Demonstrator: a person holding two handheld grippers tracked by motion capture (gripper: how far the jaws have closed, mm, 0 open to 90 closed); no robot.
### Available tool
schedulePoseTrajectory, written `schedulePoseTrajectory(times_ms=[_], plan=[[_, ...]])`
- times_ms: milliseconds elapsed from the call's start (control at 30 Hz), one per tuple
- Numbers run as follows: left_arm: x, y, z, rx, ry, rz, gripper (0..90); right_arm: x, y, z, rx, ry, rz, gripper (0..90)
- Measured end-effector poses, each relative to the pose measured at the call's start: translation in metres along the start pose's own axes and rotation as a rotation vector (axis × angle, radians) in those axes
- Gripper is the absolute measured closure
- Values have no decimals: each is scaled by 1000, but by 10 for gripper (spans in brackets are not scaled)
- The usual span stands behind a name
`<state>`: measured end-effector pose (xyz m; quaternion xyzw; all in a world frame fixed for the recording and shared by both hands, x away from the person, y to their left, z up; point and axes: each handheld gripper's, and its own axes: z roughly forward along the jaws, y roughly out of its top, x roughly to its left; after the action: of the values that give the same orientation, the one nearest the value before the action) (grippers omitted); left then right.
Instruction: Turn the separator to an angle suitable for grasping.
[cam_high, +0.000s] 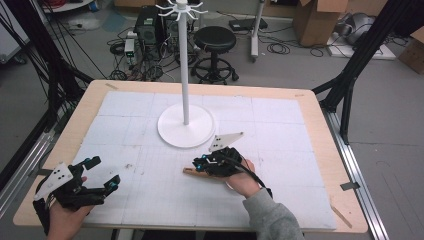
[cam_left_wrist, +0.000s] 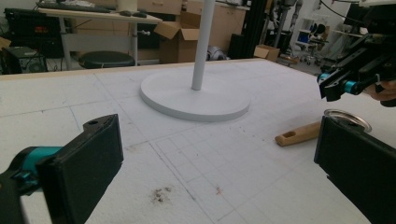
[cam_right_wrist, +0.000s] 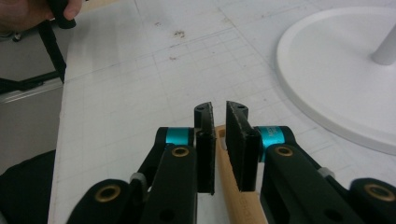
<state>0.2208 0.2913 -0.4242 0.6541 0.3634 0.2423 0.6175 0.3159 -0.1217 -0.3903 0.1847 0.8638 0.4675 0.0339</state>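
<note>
A utensil with a wooden handle (cam_high: 191, 171) and a round metal rim (cam_left_wrist: 348, 119) lies on the white mat. The right gripper (cam_high: 200, 164) hovers just above that handle, near the middle of the table. In the right gripper view its jaws (cam_right_wrist: 219, 112) stand a narrow gap apart, and the handle (cam_right_wrist: 233, 186) lies below that gap without being pressed by the pads. The left gripper view shows the handle (cam_left_wrist: 299, 134) flat on the mat, with the right gripper (cam_left_wrist: 343, 84) above it. At the front left corner the left gripper (cam_high: 103, 172) rests wide open with nothing between its fingers (cam_left_wrist: 93, 154).
A white stand with a round base (cam_high: 172, 132) and a tall pole (cam_high: 184, 65) rises behind the right gripper. The white gridded mat (cam_high: 280, 120) covers most of the wooden table (cam_high: 325, 130). A stool (cam_high: 215, 40) and cardboard boxes (cam_high: 315, 20) stand on the floor beyond.
</note>
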Motion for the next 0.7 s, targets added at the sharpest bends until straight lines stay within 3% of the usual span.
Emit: schedulePoseTrajectory(times_ms=[67, 167, 200, 233, 267, 500, 700], plan=[[0, 0, 1, 3, -2, 1, 18, -2, 0, -4, -7, 27, -13, 745], [0, 0, 2, 3, -5, 0, 18, -1, -1, -7, -6, 24, -27, 689], [-1, 0, 2, 5, -9, 3, 18, -2, -1, -9, 0, 43, -34, 617], [-1, 0, 2, 5, -9, 3, 18, -2, -1, -9, 0, 43, -34, 617], [-1, 0, 2, 5, -9, 4, 18, -2, 0, -11, 18, 33, -46, 527], [0, 0, 3, 6, -10, 1, 18, -6, -3, -17, 22, 44, -42, 306], [-1, 0, 6, 7, -16, -2, 18, -8, -3, -25, 27, 19, -40, 98]])
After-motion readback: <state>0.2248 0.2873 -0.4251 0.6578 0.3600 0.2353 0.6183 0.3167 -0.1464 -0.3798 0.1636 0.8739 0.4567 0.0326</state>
